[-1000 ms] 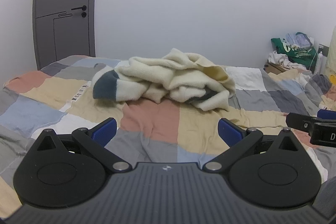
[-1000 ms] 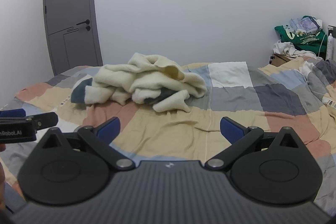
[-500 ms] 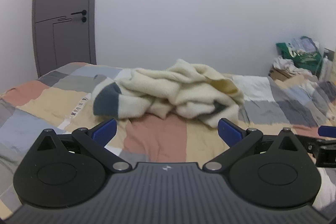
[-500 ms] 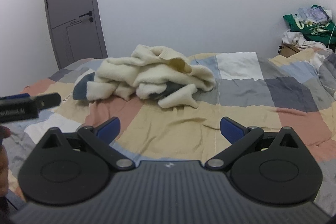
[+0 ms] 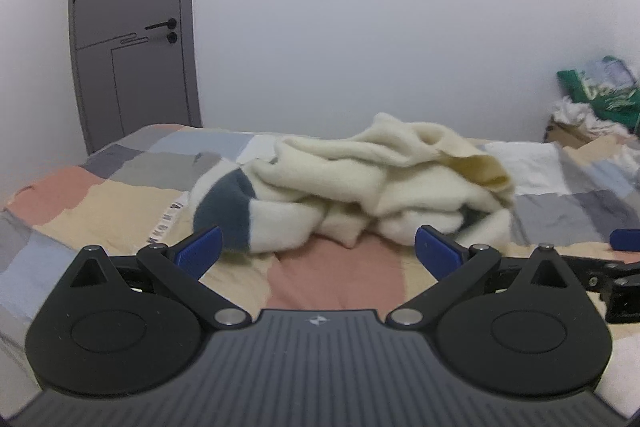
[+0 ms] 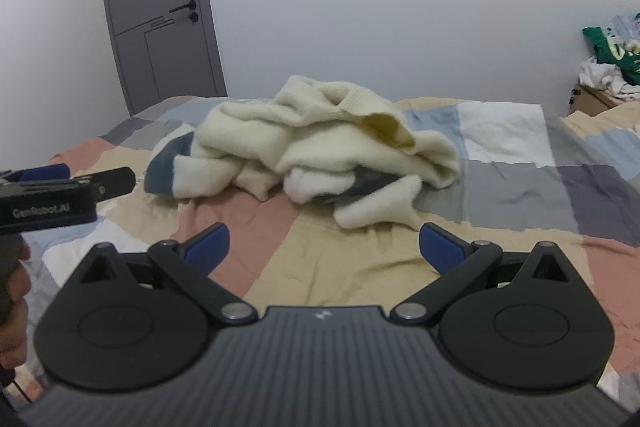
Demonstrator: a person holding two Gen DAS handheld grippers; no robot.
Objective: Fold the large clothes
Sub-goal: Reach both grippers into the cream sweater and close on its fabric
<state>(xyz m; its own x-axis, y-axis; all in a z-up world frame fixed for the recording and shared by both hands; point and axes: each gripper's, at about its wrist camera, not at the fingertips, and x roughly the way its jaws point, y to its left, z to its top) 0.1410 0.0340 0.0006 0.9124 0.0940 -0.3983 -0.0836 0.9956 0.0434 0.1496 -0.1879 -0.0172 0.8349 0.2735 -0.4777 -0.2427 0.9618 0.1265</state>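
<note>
Patchwork bed (image 5: 132, 195), crumpled, perhaps woollen sweater (image 5: 360, 183)

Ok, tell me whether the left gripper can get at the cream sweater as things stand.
Probably yes: the left gripper is open, and only bare bedspread lies between it and the crumpled cream sweater.

Domestic bedroom: a bed (image 5: 120, 195) with patchwork cover (multicoloured squares), a grey door (image 5: 132, 23), and piled laundry (image 5: 580, 111) in the corner.
</note>
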